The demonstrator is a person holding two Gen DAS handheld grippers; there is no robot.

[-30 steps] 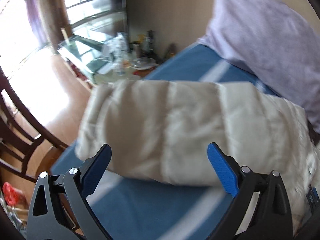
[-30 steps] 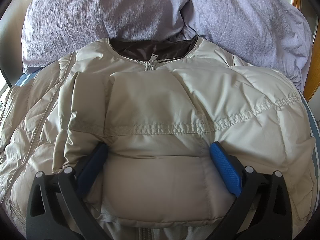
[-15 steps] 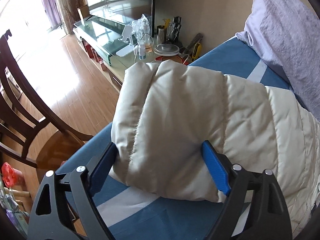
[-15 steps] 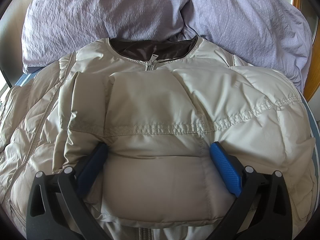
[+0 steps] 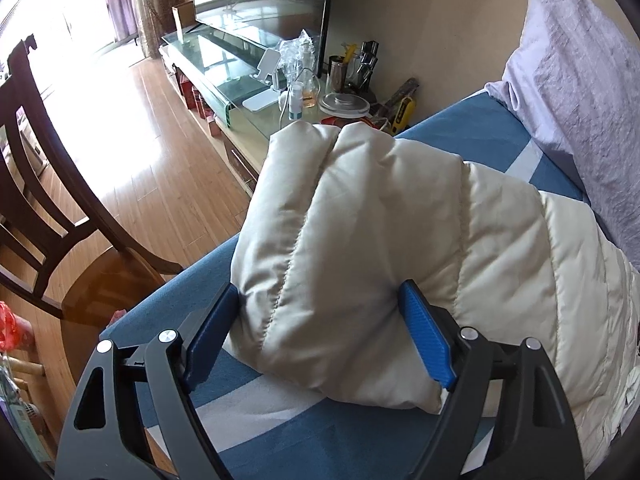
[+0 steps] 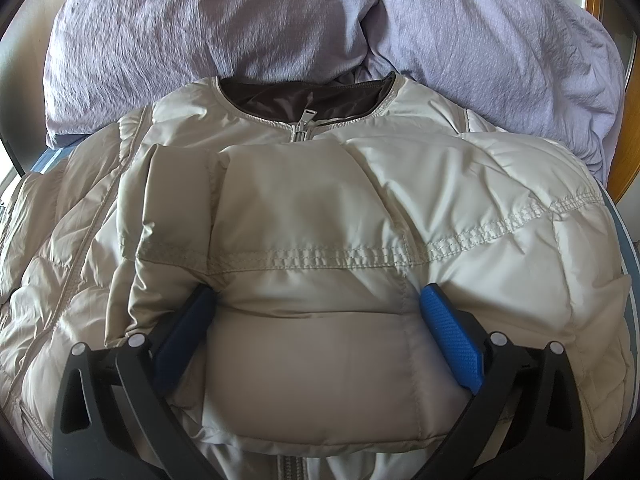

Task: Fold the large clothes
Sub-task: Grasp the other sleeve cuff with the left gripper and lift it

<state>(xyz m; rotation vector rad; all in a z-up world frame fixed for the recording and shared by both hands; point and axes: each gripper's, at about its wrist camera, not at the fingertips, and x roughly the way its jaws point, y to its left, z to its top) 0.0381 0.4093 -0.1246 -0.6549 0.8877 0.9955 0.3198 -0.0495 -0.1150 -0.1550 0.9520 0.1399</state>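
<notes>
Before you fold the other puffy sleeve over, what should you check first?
1. Left gripper has the sleeve end between its pads: ok, the padding bulges between them.
2. Right gripper holds down the sleeve already folded across the chest: ok.
3. Jacket lies front up, zipper closed at the collar: ok.
4. The sleeve lies wholly on the blue bedsheet: not ok, its far end sticks out past the bed edge toward the TV stand.
5. Lilac pillows are off the jacket: ok, they only sit behind the collar.
6. Grip is firm enough to lift: cannot tell.
</notes>
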